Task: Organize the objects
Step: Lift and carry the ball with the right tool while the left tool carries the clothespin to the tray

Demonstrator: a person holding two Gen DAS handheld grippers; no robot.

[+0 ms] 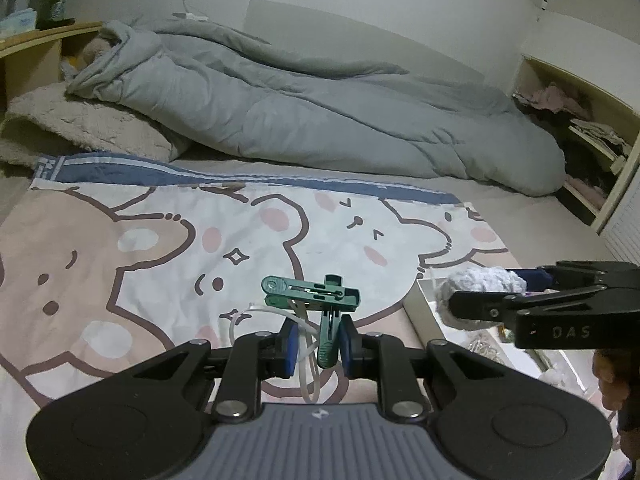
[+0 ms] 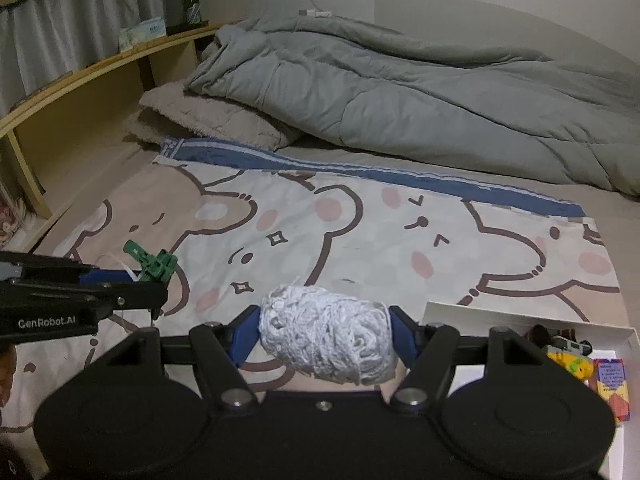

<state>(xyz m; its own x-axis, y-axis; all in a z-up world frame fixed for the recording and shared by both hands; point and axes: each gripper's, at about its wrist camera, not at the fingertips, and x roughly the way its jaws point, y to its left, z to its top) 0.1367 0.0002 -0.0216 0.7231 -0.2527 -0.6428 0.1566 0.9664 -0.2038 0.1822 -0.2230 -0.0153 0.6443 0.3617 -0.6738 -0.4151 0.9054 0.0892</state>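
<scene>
While left jaws pinch green clips (image 1: 320, 312), right jaws clamp yarn ball (image 2: 326, 336) beside the box rim (image 2: 520, 316).

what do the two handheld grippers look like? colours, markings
Both match: black linkage arms with silver pivot bolts, blue pads on the fingers. The left gripper has a ribbed grey body plate and reads "GenRobot.AI" along its side. The right gripper has a black body, with "DAS" on its side.
</scene>
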